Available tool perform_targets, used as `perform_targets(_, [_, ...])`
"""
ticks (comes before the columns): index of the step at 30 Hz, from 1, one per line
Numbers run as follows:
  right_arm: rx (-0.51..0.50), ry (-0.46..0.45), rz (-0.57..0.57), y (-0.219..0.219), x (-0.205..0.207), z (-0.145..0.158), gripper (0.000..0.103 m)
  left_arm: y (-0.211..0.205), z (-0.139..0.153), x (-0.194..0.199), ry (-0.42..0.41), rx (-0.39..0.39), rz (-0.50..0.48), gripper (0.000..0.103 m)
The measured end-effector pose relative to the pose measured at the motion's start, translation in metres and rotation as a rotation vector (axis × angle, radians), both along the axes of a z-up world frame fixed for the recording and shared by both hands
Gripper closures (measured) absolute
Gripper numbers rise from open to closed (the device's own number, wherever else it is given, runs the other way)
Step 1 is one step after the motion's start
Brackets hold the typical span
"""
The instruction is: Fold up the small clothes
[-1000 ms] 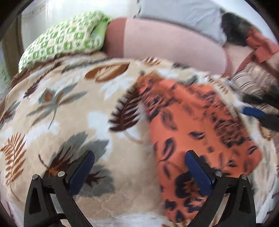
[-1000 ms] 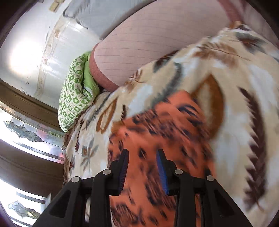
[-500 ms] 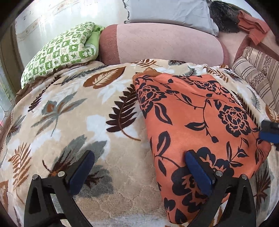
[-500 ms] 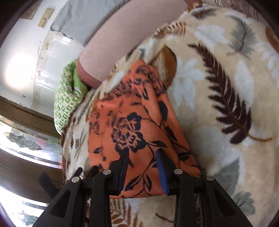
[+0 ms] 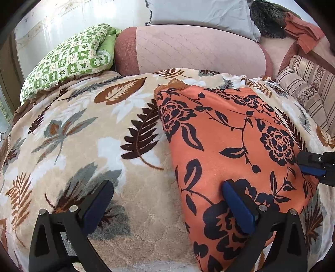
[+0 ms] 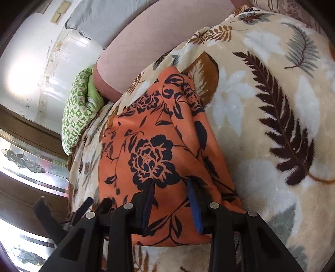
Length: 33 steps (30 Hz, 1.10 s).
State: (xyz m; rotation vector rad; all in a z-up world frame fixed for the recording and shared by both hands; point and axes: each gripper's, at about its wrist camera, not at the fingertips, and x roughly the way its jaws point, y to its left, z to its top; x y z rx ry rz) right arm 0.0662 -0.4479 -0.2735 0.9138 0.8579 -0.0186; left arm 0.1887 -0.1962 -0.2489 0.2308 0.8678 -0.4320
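Starting at the left of the left wrist view, a green-and-white checked quilted pillow (image 5: 69, 60) lies against the end of a pink quilted bolster (image 5: 194, 50), with a pale grey pillow (image 5: 201, 12) behind it. Below them spreads a beige plush blanket with brown and grey leaf print (image 5: 88, 134). The left gripper (image 5: 167, 205) hovers low over it with jaws spread wide and nothing between them: its left pad is over bare blanket, its right pad over the garment's near-left part. To the right, the orange fabric garment with black floral print (image 5: 230, 146) lies folded and mostly flat on the blanket. At its right edge the right gripper (image 6: 171, 196) has its jaws partly closed astride the garment's edge; whether the blue pads pinch it, cannot be told. A striped cushion (image 5: 305, 92) sits far right
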Motion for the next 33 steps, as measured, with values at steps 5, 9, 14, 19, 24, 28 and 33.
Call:
perform_targets(5, [-0.046,-0.033,0.008,0.004,-0.004,0.012,0.067,0.0,0.001,-0.001,-0.008,0.004,0.003,0.0])
perform_targets(9, [-0.09,-0.098,0.013,0.008,-0.008,0.03,0.066,0.0,0.001,-0.002,-0.009,0.003,0.007,0.0])
perform_targets(14, [-0.103,-0.132,0.021,0.015,-0.007,0.037,0.044,-0.001,0.0,-0.002,-0.013,0.002,0.006,0.0])
perform_targets(19, [-0.088,-0.09,0.003,0.014,-0.002,0.027,0.045,-0.003,-0.002,-0.001,-0.01,0.0,0.001,0.0])
perform_targets(24, [-0.074,-0.017,0.0,0.009,0.008,0.005,0.048,-0.005,-0.003,0.001,-0.008,0.0,-0.009,0.0])
perform_targets(28, [-0.137,-0.006,0.032,0.017,0.013,0.007,0.045,-0.006,-0.004,0.003,-0.001,-0.003,-0.013,0.0])
perform_targets(33, [-0.102,-0.022,0.055,0.011,0.013,0.011,0.046,-0.008,-0.003,0.006,0.008,-0.007,-0.014,0.0])
